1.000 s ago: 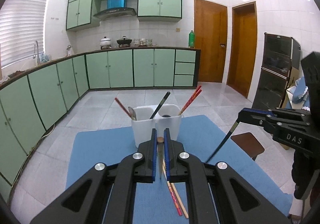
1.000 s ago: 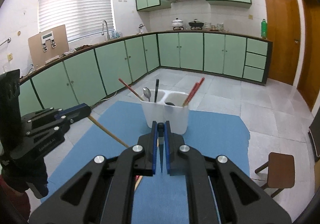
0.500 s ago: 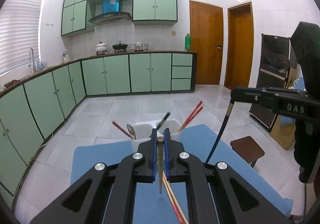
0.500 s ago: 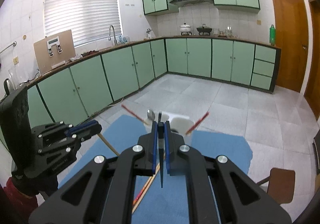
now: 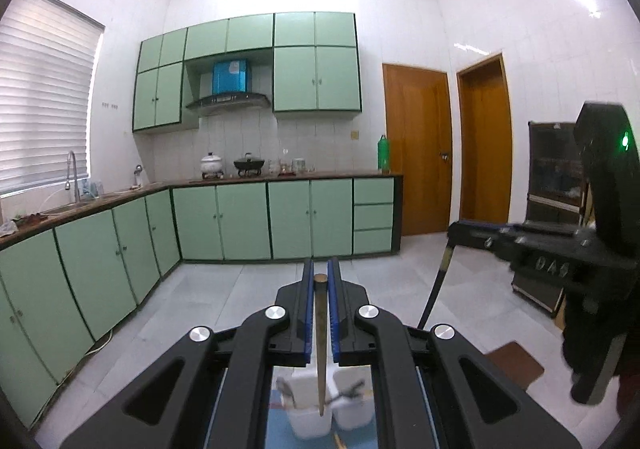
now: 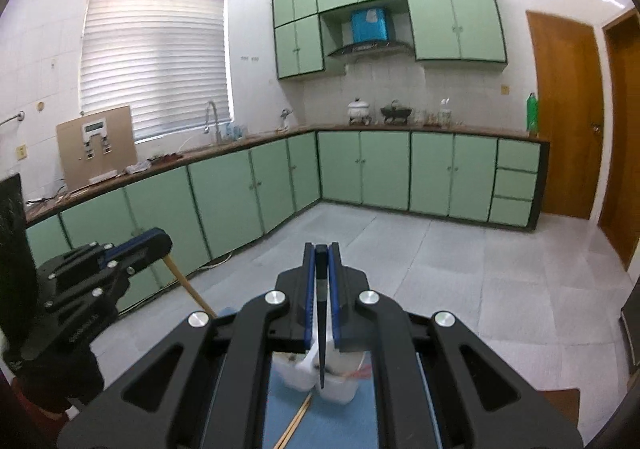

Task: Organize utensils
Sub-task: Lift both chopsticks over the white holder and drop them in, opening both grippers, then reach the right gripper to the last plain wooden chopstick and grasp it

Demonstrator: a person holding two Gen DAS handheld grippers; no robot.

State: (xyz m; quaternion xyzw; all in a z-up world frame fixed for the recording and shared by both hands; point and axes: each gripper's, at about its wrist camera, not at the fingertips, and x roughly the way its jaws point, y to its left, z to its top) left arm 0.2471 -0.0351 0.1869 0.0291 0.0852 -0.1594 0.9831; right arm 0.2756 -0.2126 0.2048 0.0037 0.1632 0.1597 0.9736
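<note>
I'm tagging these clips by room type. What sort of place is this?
A home kitchen, most likely. Green cabinets run under a wooden counter with a sink tap, pots sit on a stove below a range hood, and a white utensil holder stands close below the camera.

A two-compartment holder (image 5: 316, 415) is being seen standing on a mat (image 6: 288, 405), below and ahead of both tongs, with utensils standing in it. Loose chopsticks (image 6: 296, 421) are lying on the mat just before the holder.
</note>
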